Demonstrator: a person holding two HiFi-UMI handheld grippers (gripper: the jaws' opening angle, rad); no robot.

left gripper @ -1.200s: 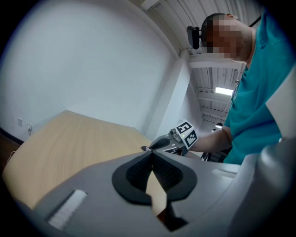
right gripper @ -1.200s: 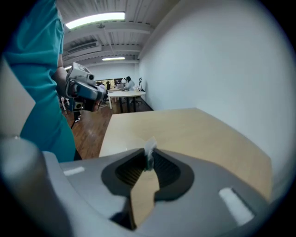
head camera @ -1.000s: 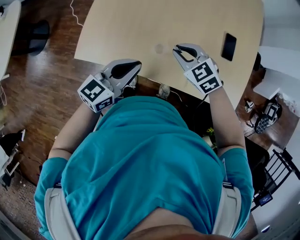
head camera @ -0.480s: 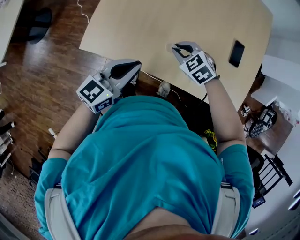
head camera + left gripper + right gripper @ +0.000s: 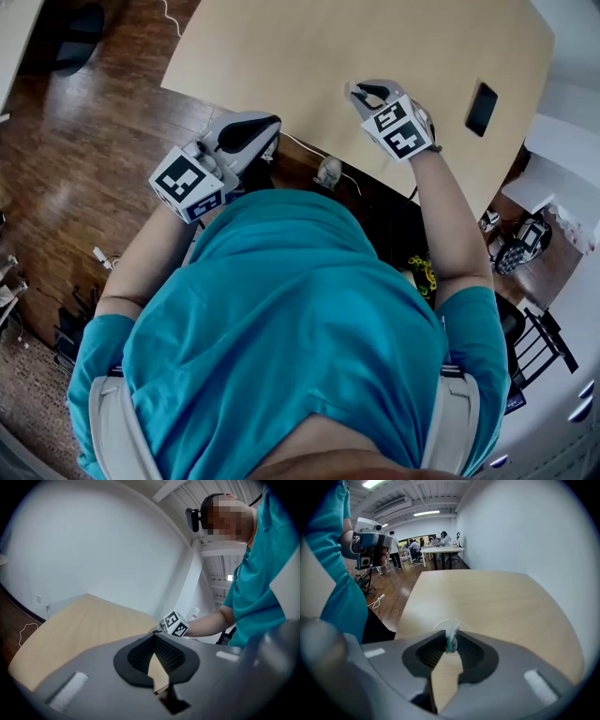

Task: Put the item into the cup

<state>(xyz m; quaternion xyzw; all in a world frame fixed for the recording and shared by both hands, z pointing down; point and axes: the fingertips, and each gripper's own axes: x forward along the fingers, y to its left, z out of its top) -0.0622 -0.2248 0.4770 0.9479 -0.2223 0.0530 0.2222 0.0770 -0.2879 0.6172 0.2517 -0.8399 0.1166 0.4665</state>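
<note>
Currently the right gripper (image 5: 361,91) stands above the clear cup (image 5: 439,621), having shifted across the desk (image 5: 281,47) over the last second until its tips cover the faint round rim that lay beside them before. Its jaws are opening, yet the small teal-and-white item (image 5: 451,641) remains between the tips, apparently touched by both pads. Judged from this, the transport step is complete and release is in progress; the item should fall into the cup if the tips are centred over the rim. The left gripper (image 5: 265,127) hovers at the near desk edge, jaws together, holding nothing.
</note>
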